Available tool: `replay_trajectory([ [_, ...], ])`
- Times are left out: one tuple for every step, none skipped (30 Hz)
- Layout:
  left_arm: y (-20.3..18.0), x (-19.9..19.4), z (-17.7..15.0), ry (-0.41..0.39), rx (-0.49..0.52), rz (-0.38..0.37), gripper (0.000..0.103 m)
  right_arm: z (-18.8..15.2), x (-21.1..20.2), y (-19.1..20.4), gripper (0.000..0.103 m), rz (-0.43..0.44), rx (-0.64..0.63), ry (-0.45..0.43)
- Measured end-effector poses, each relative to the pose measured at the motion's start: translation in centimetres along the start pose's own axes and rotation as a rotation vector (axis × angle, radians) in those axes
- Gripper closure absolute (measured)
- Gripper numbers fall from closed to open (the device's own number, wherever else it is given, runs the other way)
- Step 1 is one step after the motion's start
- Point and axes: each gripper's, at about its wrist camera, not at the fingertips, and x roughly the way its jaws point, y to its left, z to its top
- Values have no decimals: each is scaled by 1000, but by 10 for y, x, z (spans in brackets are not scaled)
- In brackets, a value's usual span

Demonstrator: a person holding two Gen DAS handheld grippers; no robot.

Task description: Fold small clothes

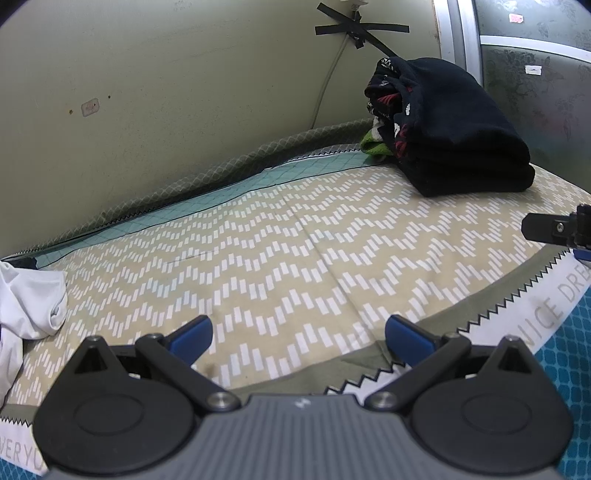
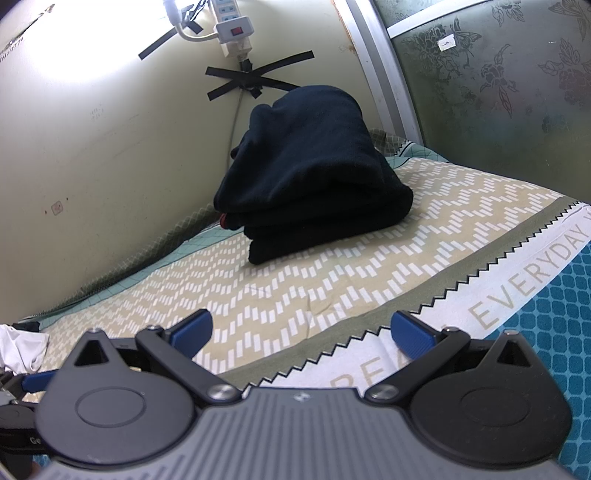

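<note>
L gripper (image 1: 298, 334): I see both blue fingers spread wide, nothing between them; hovers over the zigzag bedsheet (image 1: 258, 251), near its front edge.
R gripper (image 2: 301, 332): also spread wide, empty; sits over the sheet's grey border and the white strip w/ lettering. In the left wrist view its black finger shows at the far right edge, apart from the L one.
White garment (image 1: 29, 302): crumpled, unfolded, on the sheet at far left of the L gripper, level w/ its fingers but not touching. In the right wrist view I see it (image 2: 22, 350) only as a small bunch at the left edge, well off from the R gripper.
Folded dark stack (image 2: 314, 177): navy/black clothes piled on the sheet at the back, against the wall (image 1: 147, 110); straight ahead of the R gripper, well apart. From the L side it (image 1: 454, 129) lies ahead-right, w/ red/white patterned layers visible on its left side.
Green cloth (image 1: 373, 144): bit pokes out behind the stack, beside the wall; can't tell what it is.
Sheet centre: bare zigzag fabric between both grippers and the stack.
Wall bits: power strip (image 2: 234, 29) up top, cable held by black tape cross (image 2: 255, 79).
Right side: frosted flower-pattern panel (image 2: 498, 92) in metal frame.
</note>
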Motion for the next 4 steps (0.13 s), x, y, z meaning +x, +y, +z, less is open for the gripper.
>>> replay_trajectory([
  [0, 0, 0, 0, 2, -1, 0, 0, 0, 0, 6, 0, 0, 0],
  [0, 0, 0, 0, 4, 0, 0, 0, 0, 0, 6, 0, 0, 0],
  [0, 0, 1, 0, 4, 0, 0, 0, 0, 0, 6, 0, 0, 0],
  [0, 0, 1, 2, 3, 1, 0, 0, 0, 0, 6, 0, 0, 0],
])
